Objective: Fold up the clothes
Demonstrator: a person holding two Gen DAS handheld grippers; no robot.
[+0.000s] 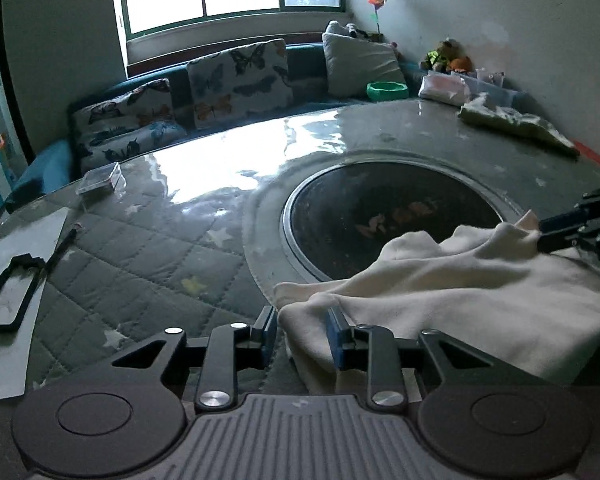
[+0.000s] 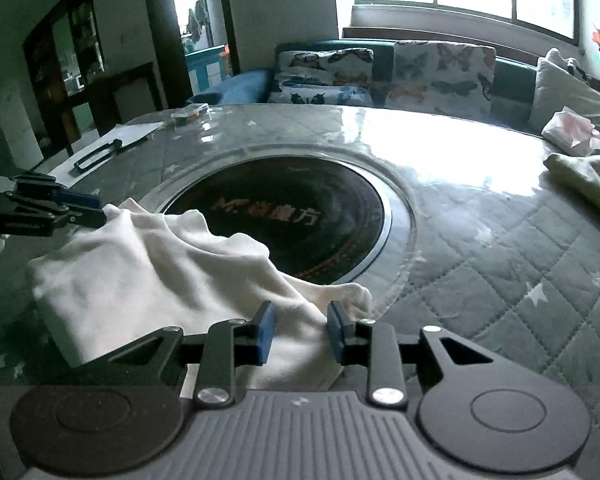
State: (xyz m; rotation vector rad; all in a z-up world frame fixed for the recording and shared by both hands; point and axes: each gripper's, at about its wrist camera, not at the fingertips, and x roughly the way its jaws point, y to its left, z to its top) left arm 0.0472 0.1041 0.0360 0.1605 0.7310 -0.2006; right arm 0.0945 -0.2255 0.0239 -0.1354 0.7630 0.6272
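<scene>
A cream-white garment (image 1: 460,280) (image 2: 140,272) lies rumpled on the quilted grey table (image 1: 140,248), partly over a round black glass inset (image 1: 380,216) (image 2: 284,216). My left gripper (image 1: 302,334) is open at the garment's left corner. The cloth lies against its right pad and its left pad stands clear. My right gripper (image 2: 301,332) is open over the opposite corner, with cloth lying loose between and under its blue pads. Each gripper also shows in the other's view at the cloth's edge: the right gripper (image 1: 548,236) and the left gripper (image 2: 96,210).
A second pale garment (image 1: 516,122) (image 2: 588,176) lies at the table's far right. At the left are a clear plastic box (image 1: 100,178), a paper sheet with a black frame (image 1: 8,292) and a pen (image 1: 62,246). A sofa with butterfly cushions (image 1: 240,76) stands behind the table.
</scene>
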